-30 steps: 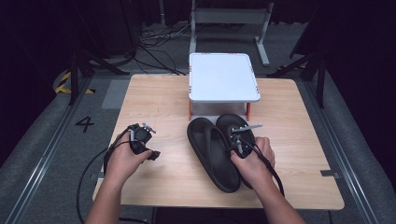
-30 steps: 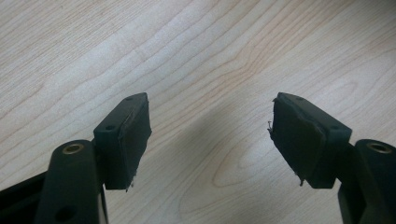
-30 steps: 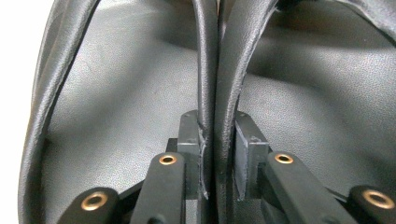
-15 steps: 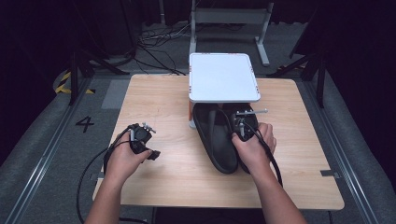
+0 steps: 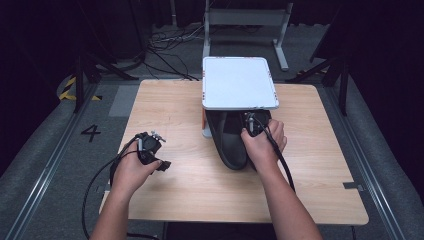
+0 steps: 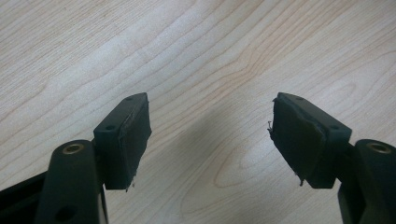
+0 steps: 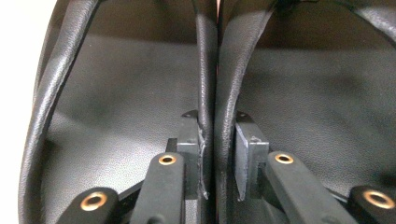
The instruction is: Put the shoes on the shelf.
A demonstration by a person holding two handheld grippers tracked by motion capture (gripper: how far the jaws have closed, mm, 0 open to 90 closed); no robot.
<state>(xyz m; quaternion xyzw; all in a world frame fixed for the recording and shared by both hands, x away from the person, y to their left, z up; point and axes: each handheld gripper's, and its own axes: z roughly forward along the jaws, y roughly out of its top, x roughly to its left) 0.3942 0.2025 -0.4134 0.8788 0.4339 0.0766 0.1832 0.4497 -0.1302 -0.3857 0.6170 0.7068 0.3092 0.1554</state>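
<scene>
- Table carries a white raised shelf at its far middle.
- Black slippers run near-to-far, toes beneath it.
- Right gripper pinches both inner rims together.
- Left gripper gapes wide, holding nothing, well left.

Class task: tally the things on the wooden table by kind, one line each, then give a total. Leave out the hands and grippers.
Black slippers: 2, side by side, pinched together by the right gripper
White raised shelf: 1, standing over the slippers' front ends
Total: 3
</scene>
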